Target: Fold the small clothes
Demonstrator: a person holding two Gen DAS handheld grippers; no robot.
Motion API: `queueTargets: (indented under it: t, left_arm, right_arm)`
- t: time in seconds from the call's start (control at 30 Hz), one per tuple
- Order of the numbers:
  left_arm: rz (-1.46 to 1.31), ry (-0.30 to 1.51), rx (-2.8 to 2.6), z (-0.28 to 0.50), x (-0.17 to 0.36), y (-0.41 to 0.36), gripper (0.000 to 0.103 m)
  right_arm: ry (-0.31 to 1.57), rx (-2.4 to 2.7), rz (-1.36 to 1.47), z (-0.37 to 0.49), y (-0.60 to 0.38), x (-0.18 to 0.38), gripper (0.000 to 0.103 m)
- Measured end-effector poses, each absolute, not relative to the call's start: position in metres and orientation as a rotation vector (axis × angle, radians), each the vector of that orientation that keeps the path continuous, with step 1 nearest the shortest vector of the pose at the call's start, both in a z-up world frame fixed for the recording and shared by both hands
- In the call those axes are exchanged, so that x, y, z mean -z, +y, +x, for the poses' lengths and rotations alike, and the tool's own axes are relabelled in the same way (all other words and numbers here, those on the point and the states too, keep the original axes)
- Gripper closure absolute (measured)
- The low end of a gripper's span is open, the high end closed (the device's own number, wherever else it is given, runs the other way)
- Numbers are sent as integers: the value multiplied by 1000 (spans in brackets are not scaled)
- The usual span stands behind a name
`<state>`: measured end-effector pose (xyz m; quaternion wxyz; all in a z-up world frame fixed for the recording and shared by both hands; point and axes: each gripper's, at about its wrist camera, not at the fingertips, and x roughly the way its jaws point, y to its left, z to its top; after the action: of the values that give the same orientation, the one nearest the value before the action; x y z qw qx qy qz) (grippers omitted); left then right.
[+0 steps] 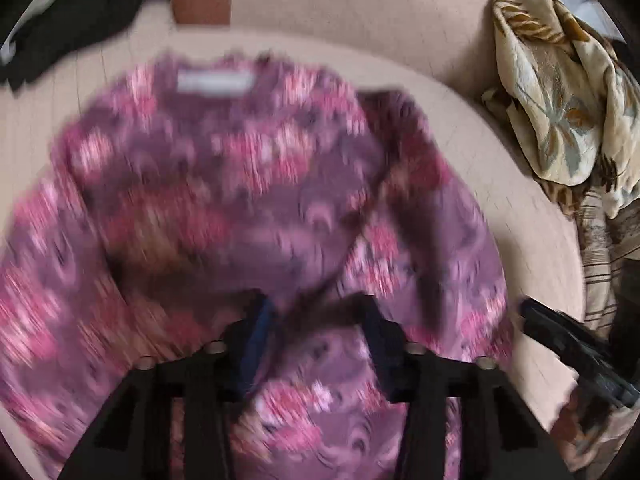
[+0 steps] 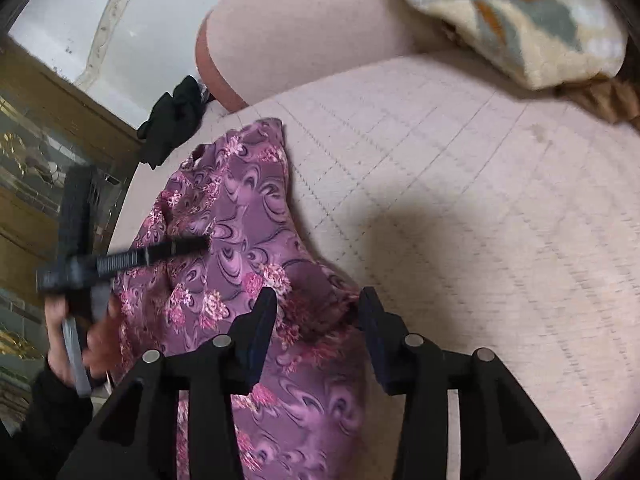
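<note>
With both the left claw (image 1: 316, 320) and the right claw (image 2: 316, 312) parted and gripping nothing over the purple floral top (image 2: 248, 240) spread on the pink sofa seat (image 2: 460, 200), a shallow pinch (the fabric looked slippery) risked catching one layer and dragging the fold askew.

Black gripper (image 2: 316, 312), blue-padded fingers (image 2: 260, 332), silver screws; apparently black sleeve (image 2: 52, 412).

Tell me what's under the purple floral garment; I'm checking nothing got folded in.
The purple floral garment lies on the pink quilted cushion. Whatever is beneath the fabric itself is covered.
</note>
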<state>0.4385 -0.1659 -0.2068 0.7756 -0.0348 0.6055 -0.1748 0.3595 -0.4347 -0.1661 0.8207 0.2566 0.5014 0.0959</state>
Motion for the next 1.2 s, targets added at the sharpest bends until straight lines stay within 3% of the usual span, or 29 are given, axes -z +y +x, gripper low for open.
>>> queueTargets:
  t: [0.03,0.07,0.1,0.13,0.3,0.4,0.47,0.5,0.53,0.57,0.73,0.8,0.87,0.93,1.0,1.2]
  left_arm:
    - [-65,1288,376,433,205,-165,89]
    - [-46,1275,386,427,204,-165,101]
    - [-43,1279,396,421,201,-162,103]
    - [-59,1271,396,416,196,-156,103]
    - [-144,1217,416,396,168,-114,100]
    - [20,1278,291,406,180,-126,99]
    - [-3,1253,341,412,165,-130,92]
    - [-35,1219,380,417,152,-135,74]
    - [-51,1196,391,423,143,-139,46]
    - [-67,1178,392,433,134,-148,36]
    - [-93,1207,433,504,135,-221,32]
    - [-45,1222,381,532,154,-245,33]
    - [-42,1265,357,549,173,-258,44]
    - [-20,1327,348,559,192,-267,81]
    - [-7,1357,340,561,198,-263,99]
    - [-176,1211,429,565,158,-245,99]
  right_arm:
    - [1080,-198,559,362,-431,173,62]
    - [1094,-200,560,362,-427,179,68]
    - [1114,-183,523,362,-425,182,88]
    - [1124,-166,509,362,-423,182,92]
    - [1127,-178,507,356,-424,175,94]
    - [1161,-163,470,362,-416,183,92]
    - [1138,-182,486,360,-420,176,90]
    - [1118,-188,490,357,-424,170,79]
    - [1100,-187,499,353,-430,166,70]
    - [1079,-182,516,353,-434,162,55]
    - [1063,-176,639,359,-453,173,54]
    - [1097,-175,631,364,-448,182,63]
    - [1126,-195,595,368,-438,187,71]
    - [1148,-178,542,370,-432,188,76]
    - [1150,-195,551,371,-433,188,91]
    - [1123,-184,552,363,-443,169,95]
